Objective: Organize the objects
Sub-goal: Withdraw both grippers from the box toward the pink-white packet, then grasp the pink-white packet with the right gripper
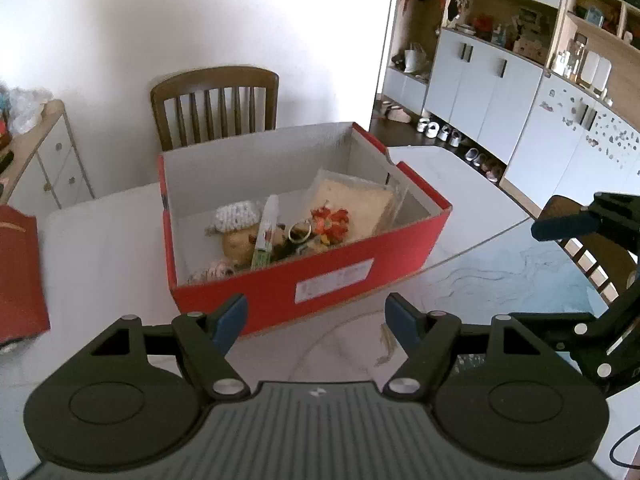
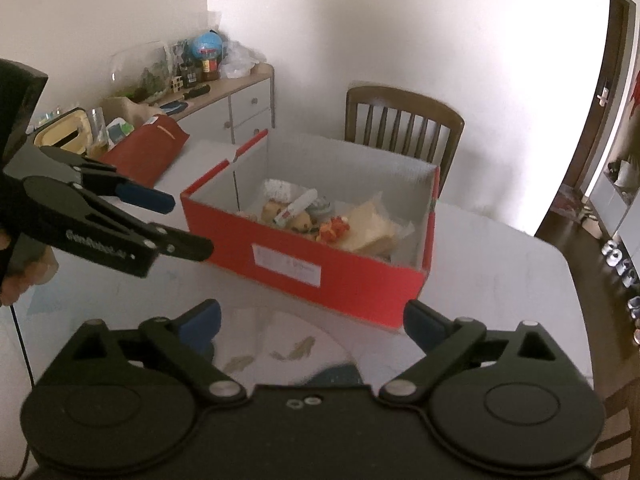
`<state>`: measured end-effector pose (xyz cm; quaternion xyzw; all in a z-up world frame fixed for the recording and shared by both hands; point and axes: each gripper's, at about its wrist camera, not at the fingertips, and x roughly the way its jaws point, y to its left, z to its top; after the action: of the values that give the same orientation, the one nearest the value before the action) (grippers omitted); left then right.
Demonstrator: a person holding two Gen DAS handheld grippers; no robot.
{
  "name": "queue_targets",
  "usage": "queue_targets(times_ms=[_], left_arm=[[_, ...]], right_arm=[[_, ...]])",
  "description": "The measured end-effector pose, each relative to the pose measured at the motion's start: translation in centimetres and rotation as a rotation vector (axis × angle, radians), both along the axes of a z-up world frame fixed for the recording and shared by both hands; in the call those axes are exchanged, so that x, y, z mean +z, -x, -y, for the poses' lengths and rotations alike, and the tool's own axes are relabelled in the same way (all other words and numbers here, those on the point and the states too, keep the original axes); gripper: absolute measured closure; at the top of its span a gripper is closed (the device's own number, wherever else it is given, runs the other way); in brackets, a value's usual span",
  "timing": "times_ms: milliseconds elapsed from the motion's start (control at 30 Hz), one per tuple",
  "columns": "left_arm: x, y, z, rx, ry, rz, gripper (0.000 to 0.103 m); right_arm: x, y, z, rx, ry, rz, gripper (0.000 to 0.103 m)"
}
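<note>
The open red cardboard shoebox with white inner walls (image 1: 304,236) sits in the middle of the pale marble-patterned table (image 1: 500,280), a white label on its near side. Inside lie a crocheted doll (image 1: 236,228), a white tube (image 1: 266,232), an orange knitted flower (image 1: 330,222), a metal key ring (image 1: 300,232) and a beige packet in clear plastic (image 1: 360,204).

My left gripper (image 1: 316,320) hangs just short of the box, fingers apart, holding nothing. My right gripper (image 2: 312,320) does likewise, fingers wide apart.

Bare table lies between both grippers and the box. A wooden slat-back chair (image 2: 404,120) stands behind it. A red lid (image 2: 148,152) lies near the table's far left edge. The items low in the box are blurred and partly hidden by its near wall.
</note>
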<state>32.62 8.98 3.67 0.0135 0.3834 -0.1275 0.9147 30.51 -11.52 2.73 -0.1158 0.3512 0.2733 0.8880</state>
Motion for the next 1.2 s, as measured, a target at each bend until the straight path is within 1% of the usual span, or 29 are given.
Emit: queue_targets(times_ms=[67, 100, 133, 300, 467, 500, 533, 600, 767, 933, 1033, 1200], left_arm=[[-0.4, 0.6, 0.0, 0.0, 0.003, -0.006, 0.026], [-0.7, 1.0, 0.1, 0.002, 0.004, -0.008, 0.023], [-1.0, 1.4, 0.1, 0.004, 0.005, -0.01, 0.021], [-2.9, 3.1, 0.5, 0.005, 0.007, -0.036, 0.02], [-5.4, 4.5, 0.2, 0.048, 0.038, -0.077, 0.017], [-5.8, 4.7, 0.2, 0.058, 0.041, -0.085, 0.014], [-6.2, 5.0, 0.1, 0.065, 0.043, -0.09, 0.008], [-7.0, 5.5, -0.1, 0.084, 0.048, -0.093, 0.002], [-8.9, 6.5, -0.6, 0.12, 0.085, -0.114, 0.001], [-10.2, 7.4, -0.5, 0.135, 0.082, -0.136, 0.001], [-10.6, 7.8, -0.8, 0.154, 0.095, -0.146, 0.001], [-11.0, 8.3, -1.2, 0.174, 0.096, -0.152, 0.001]], right_arm=[[-0.7, 0.7, 0.2, 0.003, 0.013, -0.006, 0.005], [-1.1, 1.0, 0.3, 0.004, 0.02, -0.011, 0.005], [-1.4, 1.2, 0.4, 0.004, 0.024, -0.016, 0.005], [-3.8, 2.3, 0.4, -0.001, 0.053, -0.045, 0.005], [-6.5, 3.1, 0.1, -0.014, 0.067, -0.086, 0.005], [-7.0, 3.2, 0.0, -0.019, 0.072, -0.091, 0.005], [-7.6, 3.4, 0.0, -0.027, 0.076, -0.097, 0.005], [-8.5, 3.5, 0.0, -0.041, 0.074, -0.114, 0.007], [-10.4, 3.8, -0.2, -0.065, 0.079, -0.144, 0.009], [-11.8, 3.7, -0.5, -0.067, 0.089, -0.17, 0.013], [-12.3, 3.6, -0.8, -0.074, 0.085, -0.177, 0.016], [-13.0, 3.6, -1.3, -0.081, 0.078, -0.187, 0.027]])
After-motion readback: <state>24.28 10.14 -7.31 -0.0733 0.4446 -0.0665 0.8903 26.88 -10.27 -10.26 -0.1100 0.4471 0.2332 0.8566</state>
